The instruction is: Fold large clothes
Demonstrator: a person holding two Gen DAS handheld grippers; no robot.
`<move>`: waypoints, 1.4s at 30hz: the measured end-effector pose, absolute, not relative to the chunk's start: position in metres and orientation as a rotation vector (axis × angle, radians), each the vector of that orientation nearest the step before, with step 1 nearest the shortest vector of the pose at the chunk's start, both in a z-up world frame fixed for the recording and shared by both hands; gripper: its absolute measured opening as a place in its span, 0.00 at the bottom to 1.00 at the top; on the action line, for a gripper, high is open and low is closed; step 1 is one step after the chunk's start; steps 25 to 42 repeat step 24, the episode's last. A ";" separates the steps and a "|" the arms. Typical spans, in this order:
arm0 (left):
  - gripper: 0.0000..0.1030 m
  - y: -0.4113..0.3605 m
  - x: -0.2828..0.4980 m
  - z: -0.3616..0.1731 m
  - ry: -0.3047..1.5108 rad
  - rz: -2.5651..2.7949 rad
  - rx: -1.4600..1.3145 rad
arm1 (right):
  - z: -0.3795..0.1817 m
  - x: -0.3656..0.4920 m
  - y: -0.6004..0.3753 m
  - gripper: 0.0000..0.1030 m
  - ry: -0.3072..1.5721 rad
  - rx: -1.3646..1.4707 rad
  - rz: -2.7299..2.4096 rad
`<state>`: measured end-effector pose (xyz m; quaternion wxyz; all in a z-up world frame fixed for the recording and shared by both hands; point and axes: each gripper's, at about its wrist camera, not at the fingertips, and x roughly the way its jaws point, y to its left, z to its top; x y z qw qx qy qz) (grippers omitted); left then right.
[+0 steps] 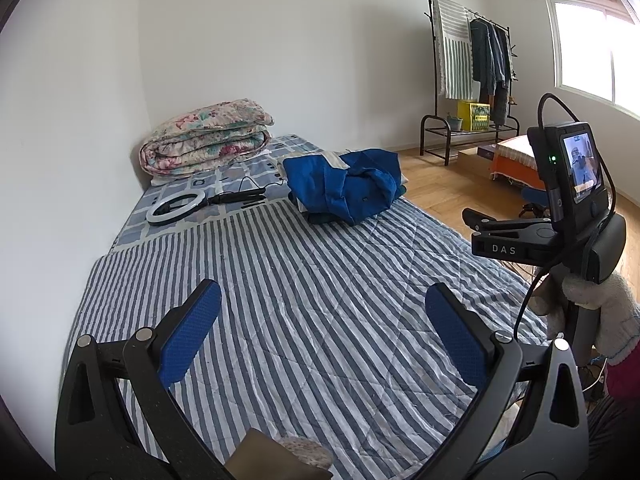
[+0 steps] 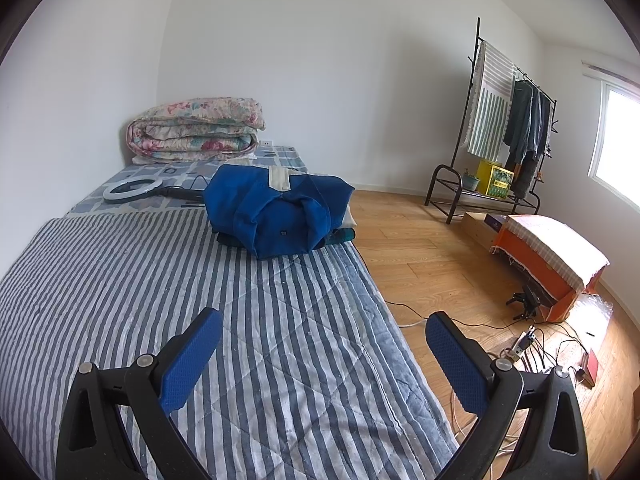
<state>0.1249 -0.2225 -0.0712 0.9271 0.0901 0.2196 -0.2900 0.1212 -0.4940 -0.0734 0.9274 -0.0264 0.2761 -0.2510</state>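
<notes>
A folded blue garment (image 1: 344,186) lies on top of a small pile of folded clothes at the far end of the striped blanket (image 1: 304,304); it also shows in the right wrist view (image 2: 276,216). My left gripper (image 1: 322,300) is open and empty, held above the blanket well short of the pile. My right gripper (image 2: 324,328) is open and empty over the blanket's right edge (image 2: 384,320). The body of the right gripper with its screen (image 1: 560,208) shows at the right of the left wrist view, held by a gloved hand.
A rolled floral quilt (image 1: 206,138) and a ring light (image 1: 176,208) lie at the bed's far end by the wall. A clothes rack (image 2: 504,128), an orange covered box (image 2: 548,260) and cables with a power strip (image 2: 524,344) are on the wooden floor to the right.
</notes>
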 end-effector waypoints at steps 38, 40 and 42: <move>1.00 -0.207 0.126 -0.070 0.416 -0.574 0.189 | -0.082 0.120 -0.504 1.00 0.577 -0.063 -0.493; 1.00 -0.207 0.126 -0.070 0.416 -0.574 0.189 | -0.082 0.120 -0.504 1.00 0.577 -0.063 -0.493; 1.00 -0.207 0.126 -0.070 0.416 -0.574 0.189 | -0.082 0.120 -0.504 1.00 0.577 -0.063 -0.493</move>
